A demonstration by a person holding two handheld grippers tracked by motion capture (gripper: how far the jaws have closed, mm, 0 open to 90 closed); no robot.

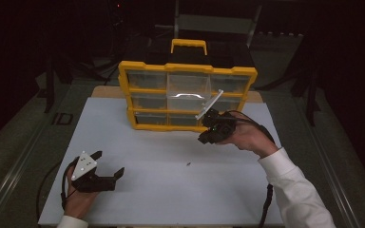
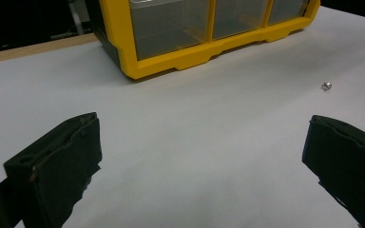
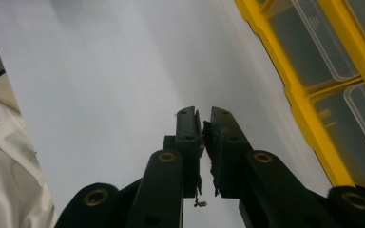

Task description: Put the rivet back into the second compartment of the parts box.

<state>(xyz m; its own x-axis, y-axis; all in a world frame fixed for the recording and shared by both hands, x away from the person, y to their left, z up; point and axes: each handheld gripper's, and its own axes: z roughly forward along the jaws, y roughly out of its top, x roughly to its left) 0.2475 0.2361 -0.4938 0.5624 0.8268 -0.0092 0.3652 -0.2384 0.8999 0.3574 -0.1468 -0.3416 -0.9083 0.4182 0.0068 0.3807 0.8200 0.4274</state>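
Note:
A yellow organizer case with clear drawers stands upright at the back of the white table; its lower drawers also show in the left gripper view and the right gripper view. The top middle drawer looks pulled forward. My right gripper hangs above the table by the case's lower right corner, its jaws shut with nothing that I can make out between the tips. My left gripper rests near the front left of the table, jaws wide open and empty. A tiny metal nut lies between the grippers.
A black handle-topped box stands behind the yellow case. A wooden board edges the white sheet at the back. Dark floor surrounds the table on both sides.

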